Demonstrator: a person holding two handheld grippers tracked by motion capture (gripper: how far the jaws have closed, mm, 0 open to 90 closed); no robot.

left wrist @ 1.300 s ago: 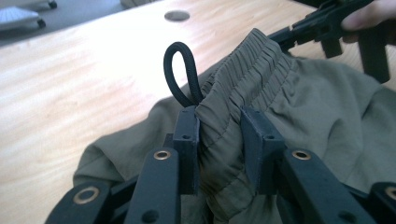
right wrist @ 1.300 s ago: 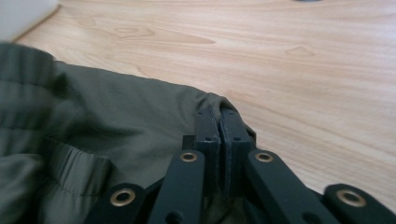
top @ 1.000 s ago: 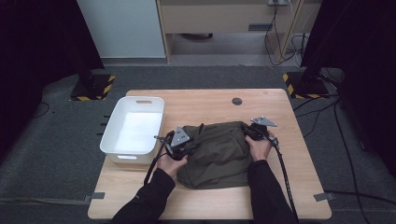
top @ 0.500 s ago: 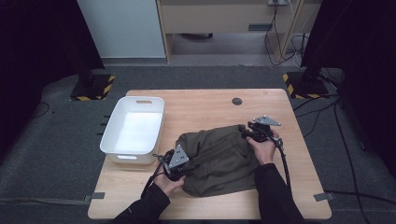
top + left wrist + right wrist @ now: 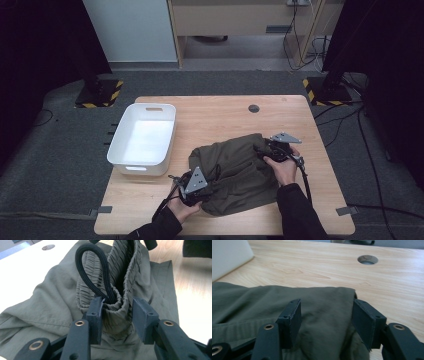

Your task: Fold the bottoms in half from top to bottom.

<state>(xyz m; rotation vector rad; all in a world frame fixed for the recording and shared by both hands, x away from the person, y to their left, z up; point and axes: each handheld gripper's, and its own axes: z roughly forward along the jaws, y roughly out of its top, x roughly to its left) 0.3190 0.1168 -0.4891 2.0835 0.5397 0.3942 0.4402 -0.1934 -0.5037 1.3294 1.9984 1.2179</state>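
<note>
Folding looks to be the job here: an olive garment (image 5: 235, 172) lies bunched on the near half of the table (image 5: 220, 112), just right of the white bin (image 5: 142, 137).

The left gripper (image 5: 200, 186) sits at the garment's near-left edge. In the left gripper view its jaws straddle the gathered waistband (image 5: 112, 302) and the black cord (image 5: 93, 270), and they have just been easing wider; one pad (image 5: 96, 315) touches the cloth while the other stands off it, so it isn't pinching. The right gripper (image 5: 267, 150) is at the far-right corner of the garment; its jaws have just been opening too, and in the right gripper view a fold of cloth (image 5: 324, 315) rises between them with gaps on both sides, so nothing is held there either.

The risks, as I judge them:
- With both grips slack, the bunched waistband may spring apart and undo the fold.
- The cord loop sits right by the left pad; closing there could catch the cord alone, and a pull would drag the cord rather than the cloth.
- The right jaws, closing on that thick hump, could grab several layers and drag the whole pile toward the edge.
</note>
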